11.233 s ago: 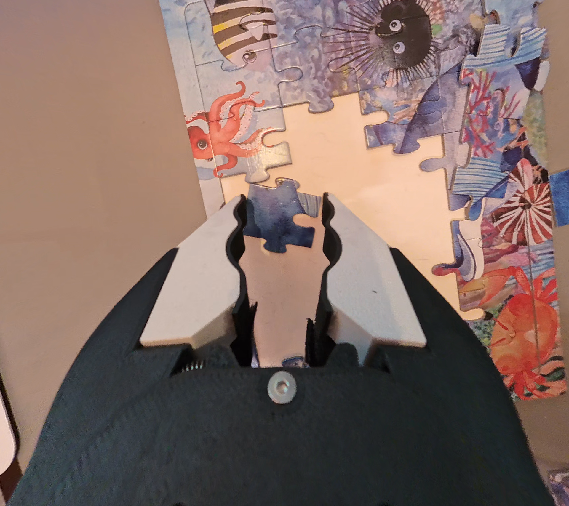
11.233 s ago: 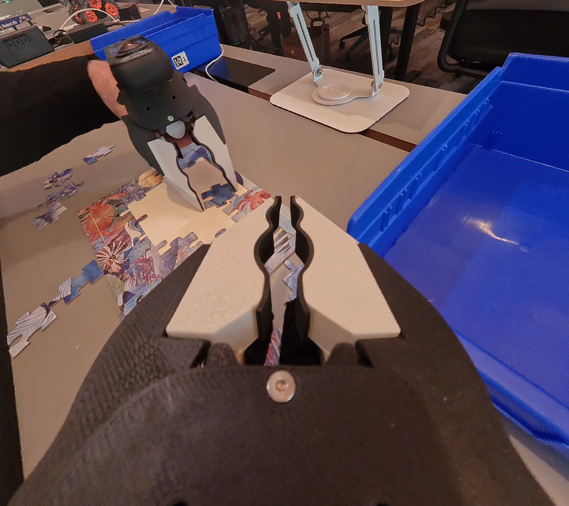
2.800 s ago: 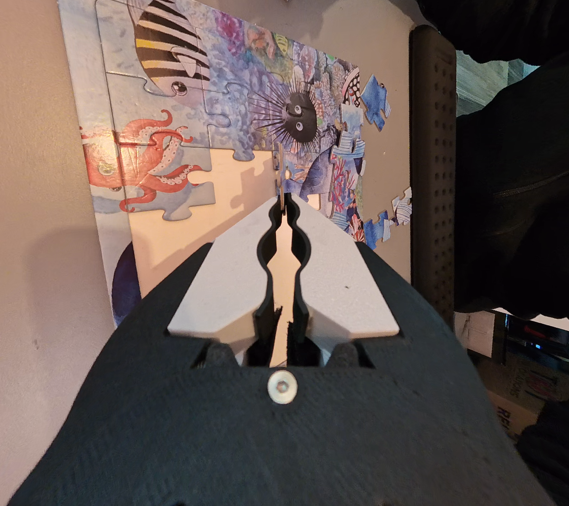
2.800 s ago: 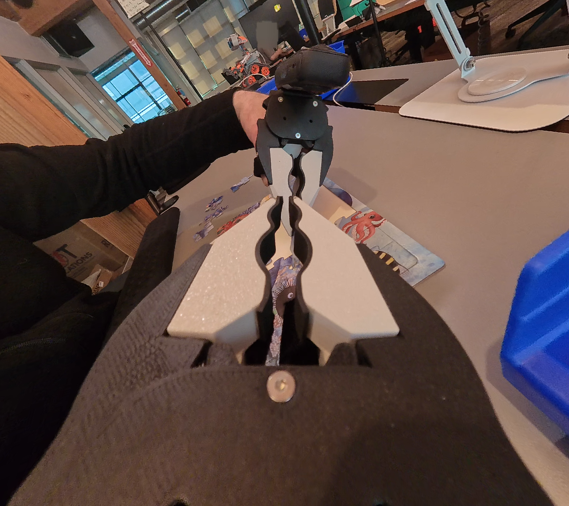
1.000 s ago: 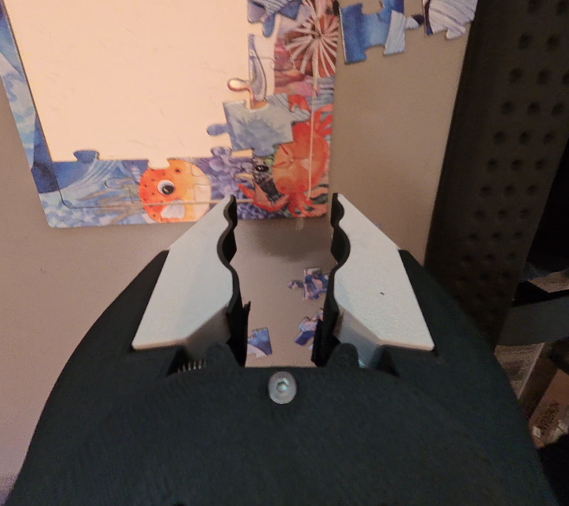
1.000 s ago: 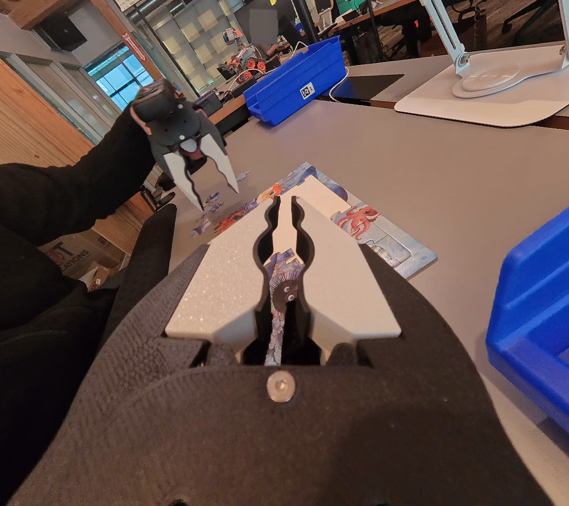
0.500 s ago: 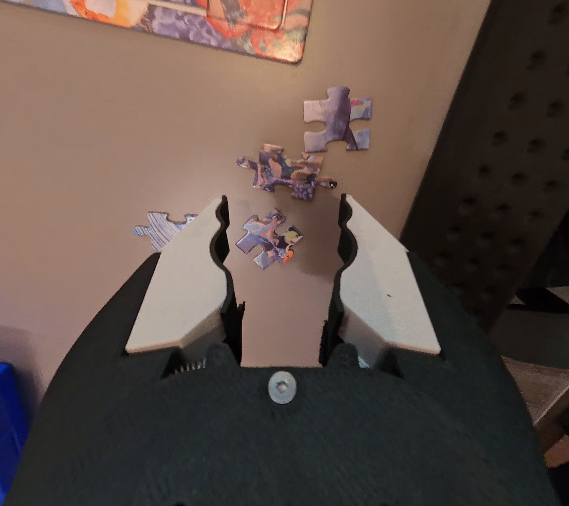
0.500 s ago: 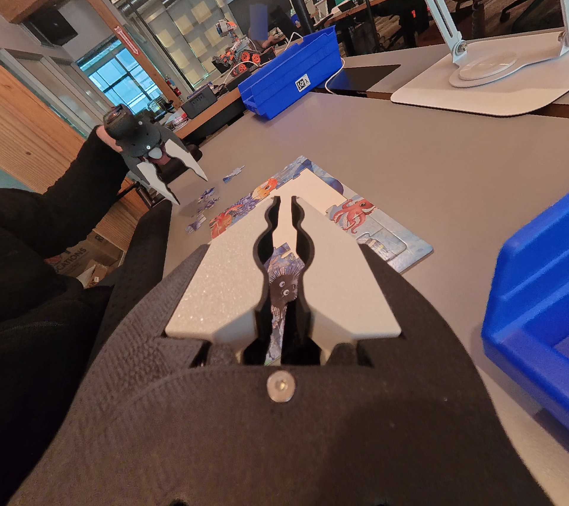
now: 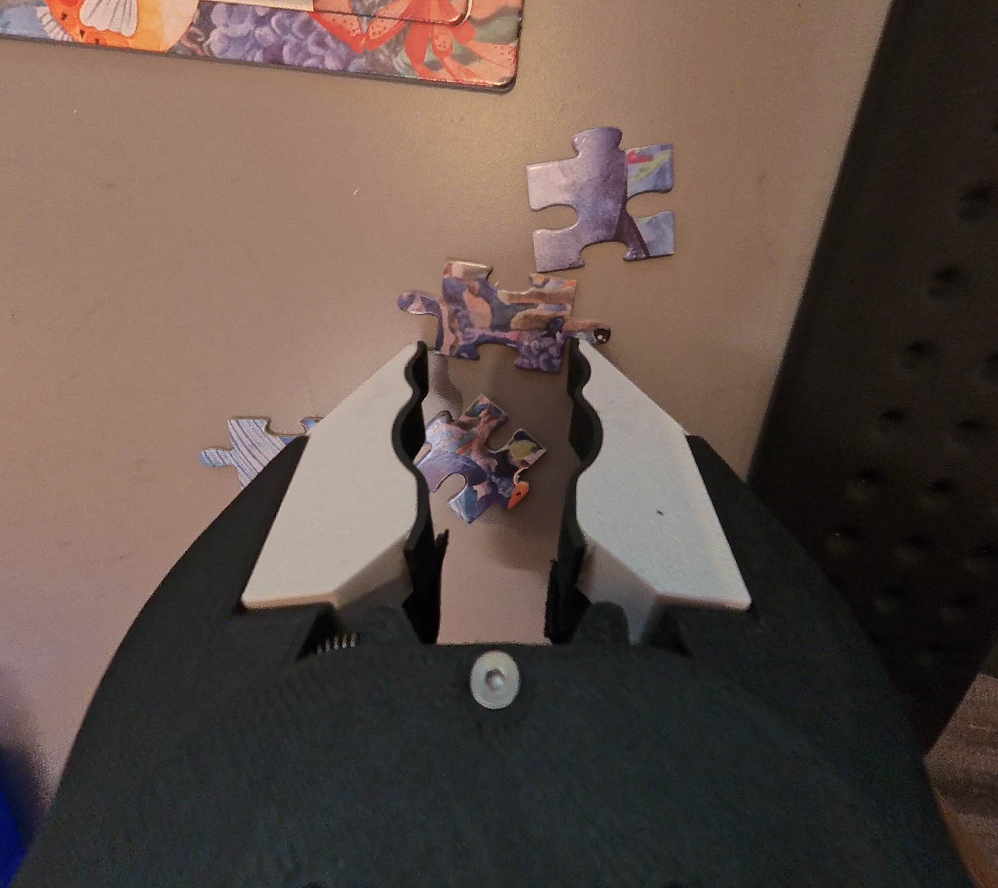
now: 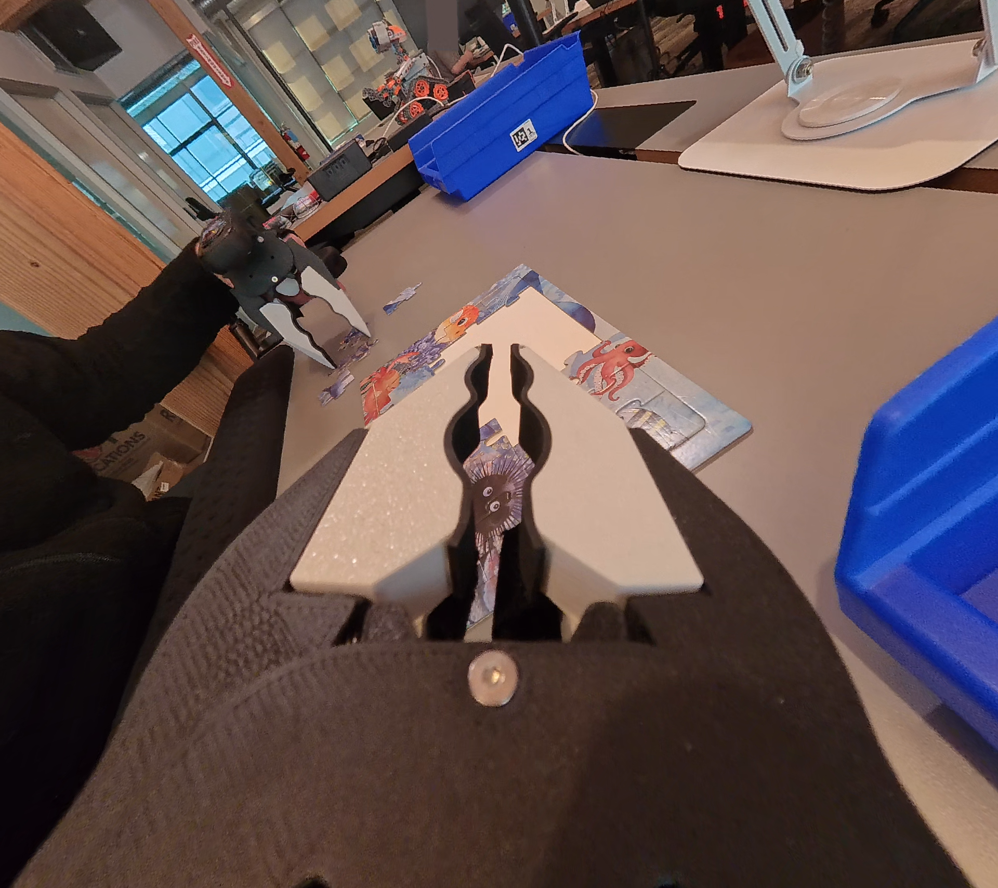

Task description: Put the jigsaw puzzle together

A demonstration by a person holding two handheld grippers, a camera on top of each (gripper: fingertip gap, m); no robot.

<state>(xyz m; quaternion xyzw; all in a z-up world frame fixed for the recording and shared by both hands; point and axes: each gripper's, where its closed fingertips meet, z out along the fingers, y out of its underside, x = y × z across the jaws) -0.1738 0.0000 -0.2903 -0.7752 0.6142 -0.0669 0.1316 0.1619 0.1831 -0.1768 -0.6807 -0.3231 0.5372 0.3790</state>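
Observation:
In the left wrist view my left gripper (image 9: 497,349) is open and low over the grey table. A small loose piece with a yellow fish (image 9: 480,457) lies flat between its fingers, not gripped. A wider purple piece (image 9: 502,316) lies just past the fingertips and a lilac piece (image 9: 599,203) farther on. The puzzle board (image 9: 270,52) shows its corner with the orange fish and the crab. In the right wrist view my right gripper (image 10: 501,349) is shut and empty, hovering over the board (image 10: 702,424), whose middle is bare. The left gripper (image 10: 348,349) stands over the loose pieces beyond the board's far corner.
A striped blue piece (image 9: 254,446) lies left of my left finger. A black perforated chair part (image 9: 891,268) runs along the table edge on the right. A blue bin (image 10: 918,511) stands close on the right, another blue bin (image 10: 502,122) and a white stand base (image 10: 842,127) farther back. There is about 40 cm between the tips of the two grippers.
My left gripper let go of the piece it held edge-on over the board, moved past the board's crab corner to the loose pieces, lowered, and its jaws narrowed a little. The right gripper hardly moved.

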